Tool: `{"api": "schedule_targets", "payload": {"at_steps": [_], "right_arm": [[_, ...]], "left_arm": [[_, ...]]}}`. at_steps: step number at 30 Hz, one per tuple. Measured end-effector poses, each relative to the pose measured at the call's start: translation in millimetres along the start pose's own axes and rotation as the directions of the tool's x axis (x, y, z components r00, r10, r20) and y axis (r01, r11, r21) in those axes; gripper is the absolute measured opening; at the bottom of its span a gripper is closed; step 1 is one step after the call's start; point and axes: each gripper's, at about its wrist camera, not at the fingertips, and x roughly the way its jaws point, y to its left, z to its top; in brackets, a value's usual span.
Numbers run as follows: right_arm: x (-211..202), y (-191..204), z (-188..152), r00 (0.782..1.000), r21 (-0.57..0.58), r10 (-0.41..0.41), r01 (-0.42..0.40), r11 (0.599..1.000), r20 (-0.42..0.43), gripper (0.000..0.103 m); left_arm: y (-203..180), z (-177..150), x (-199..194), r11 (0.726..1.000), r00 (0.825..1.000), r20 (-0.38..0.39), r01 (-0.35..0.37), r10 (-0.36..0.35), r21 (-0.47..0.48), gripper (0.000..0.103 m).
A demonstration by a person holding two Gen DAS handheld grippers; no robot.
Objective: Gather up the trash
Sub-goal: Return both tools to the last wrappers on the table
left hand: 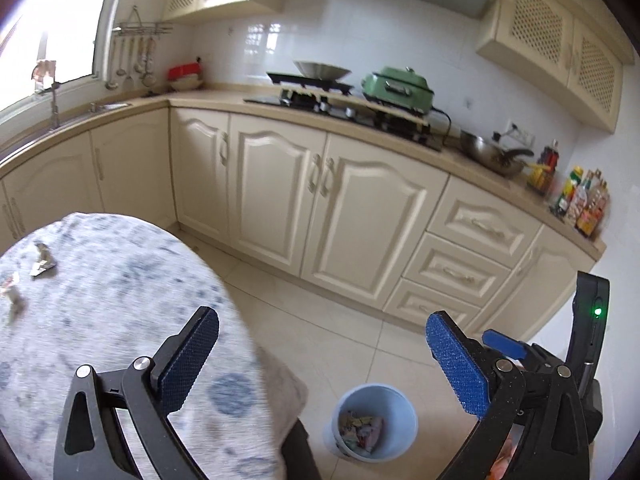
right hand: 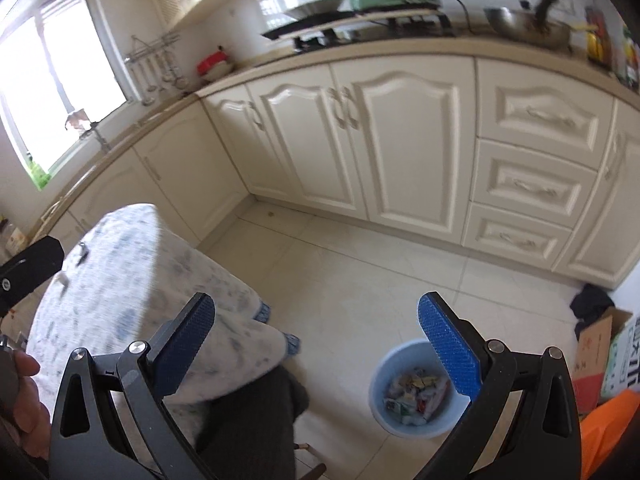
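A light blue bin (left hand: 376, 424) stands on the floor beside the table, with several wrappers inside; it also shows in the right wrist view (right hand: 412, 392). Crumpled wrappers (left hand: 42, 262) and another scrap (left hand: 12, 294) lie on the round table's blue-patterned cloth (left hand: 120, 300). My left gripper (left hand: 320, 360) is open and empty, held above the table's edge and the bin. My right gripper (right hand: 316, 344) is open and empty, above the floor near the bin. Small scraps (right hand: 82, 254) show on the table in the right wrist view.
Cream kitchen cabinets (left hand: 320, 208) run along the back, with a stove, green cooker (left hand: 396, 88) and wok on the counter. Cardboard boxes (right hand: 600, 356) and an orange bag (right hand: 608, 436) sit on the floor at right. A dark chair (right hand: 256, 420) stands by the table.
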Motion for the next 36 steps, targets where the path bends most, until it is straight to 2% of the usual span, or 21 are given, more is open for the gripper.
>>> {"api": "schedule_targets", "payload": {"at_steps": [4,9,17,21,29,36], "right_arm": [[-8,48,14,0.998,-0.070,0.058,-0.056,0.996,0.031,0.103],[-15,113,24,0.988,-0.157,0.144,-0.134,0.978,0.052,0.103],[-18,219,31,0.958,-0.312,0.285,-0.259,0.914,0.039,0.103],[-12,263,29,0.946,-0.370,0.325,-0.296,0.881,0.017,0.103],[15,329,25,0.937,-0.440,0.349,-0.329,0.836,-0.038,0.103],[51,365,29,0.941,-0.471,0.330,-0.325,0.820,-0.074,0.103]], "left_arm": [[33,-11,-57,0.998,0.996,0.069,-0.059,0.061,-0.025,0.102],[70,-27,-117,0.988,0.978,0.145,-0.141,0.150,-0.068,0.102],[116,-52,-193,0.955,0.943,0.172,-0.264,0.285,-0.136,0.102],[137,-63,-223,0.928,0.916,0.180,-0.329,0.359,-0.174,0.102],[180,-68,-237,0.867,0.865,0.149,-0.441,0.479,-0.231,0.102],[218,-55,-194,0.848,0.863,0.052,-0.481,0.503,-0.224,0.102]]}}
